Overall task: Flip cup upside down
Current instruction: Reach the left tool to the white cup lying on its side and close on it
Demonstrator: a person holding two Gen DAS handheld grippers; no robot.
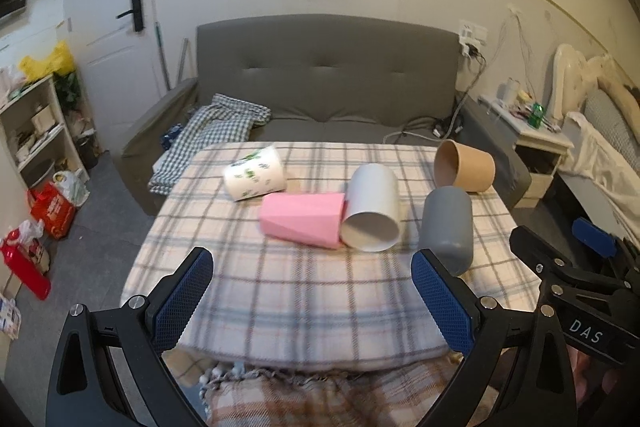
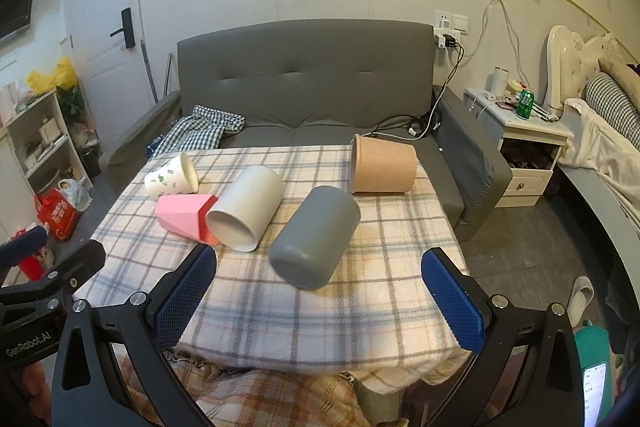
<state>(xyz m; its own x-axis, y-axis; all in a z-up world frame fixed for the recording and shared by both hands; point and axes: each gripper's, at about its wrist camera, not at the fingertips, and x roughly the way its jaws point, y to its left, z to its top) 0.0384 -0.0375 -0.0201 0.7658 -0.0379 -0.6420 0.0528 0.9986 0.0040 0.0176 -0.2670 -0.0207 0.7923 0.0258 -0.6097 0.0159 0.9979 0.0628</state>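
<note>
Five cups lie on their sides on the table (image 1: 280, 307). Both tongs, left (image 1: 312, 301) and right (image 2: 320, 301), gape empty; the near grey cup (image 2: 314, 241) could roll away if nudged

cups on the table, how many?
5, all on their sides: floral cup far left, pink cup touching the white cup, grey cup nearest the right gripper, brown cup far right. None seem hidden.

counter cloth (image 2: 360, 291): cream plaid, grey and orange lines
cups: pink (image 2: 180, 215), white (image 2: 248, 211), grey (image 2: 316, 239), tan (image 2: 384, 167), white with green leaves (image 2: 168, 179)
fingers (image 2: 186, 299): blue mesh pads, black frames
sofa (image 2: 304, 83): grey
</note>
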